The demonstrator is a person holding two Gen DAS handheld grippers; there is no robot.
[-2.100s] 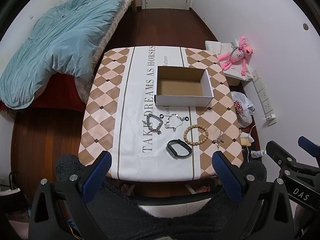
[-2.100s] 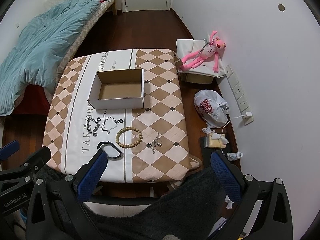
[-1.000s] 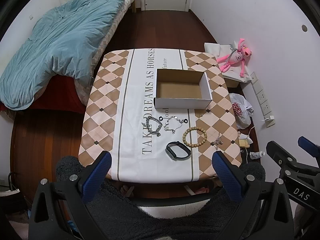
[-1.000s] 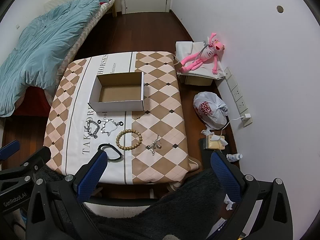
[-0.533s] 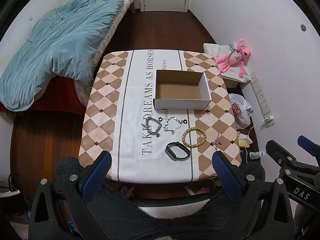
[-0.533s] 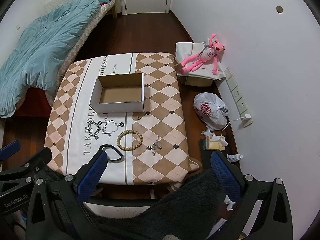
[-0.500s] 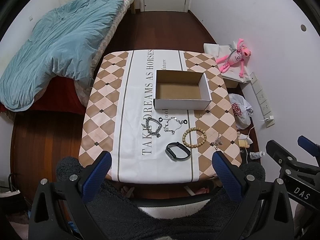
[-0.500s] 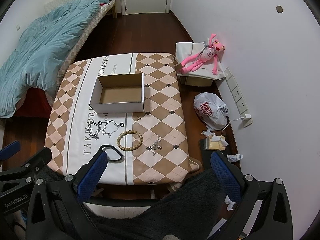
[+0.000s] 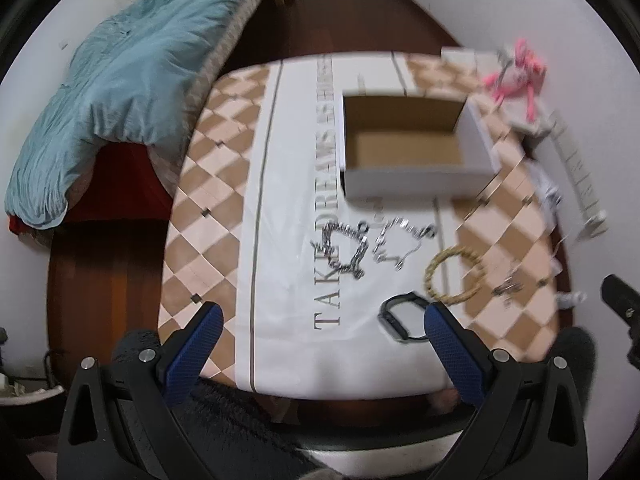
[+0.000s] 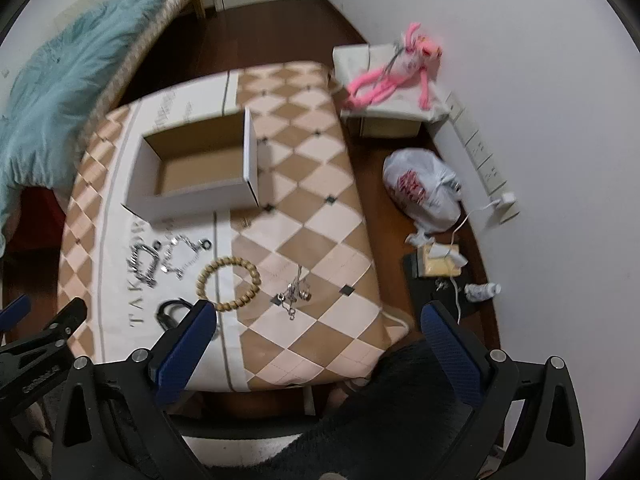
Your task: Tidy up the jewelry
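An open white cardboard box (image 9: 416, 178) (image 10: 192, 198) stands empty on the checked tablecloth (image 9: 216, 208) (image 10: 316, 224). In front of it lie a dark chain bracelet (image 9: 346, 246) (image 10: 144, 266), a silver chain (image 9: 400, 242) (image 10: 182, 256), a wooden bead bracelet (image 9: 454, 276) (image 10: 229, 283), a black band (image 9: 402, 322) (image 10: 170, 312) and a small silver charm piece (image 9: 506, 290) (image 10: 294, 298). My left gripper (image 9: 320, 320) is open and empty above the table's near edge. My right gripper (image 10: 320, 320) is open and empty, above the near right corner. Both views are blurred.
A bed with a blue duvet (image 9: 120, 92) stands to the left. On the right are a pink plush toy (image 10: 392, 68) on a low white box, a plastic bag (image 10: 424, 192), a power strip (image 10: 480, 156) and small items on the wooden floor.
Both grippers have moved down and forward toward the table, so the jewelry and box look larger. The jaws stay open. Nothing on the table has moved.
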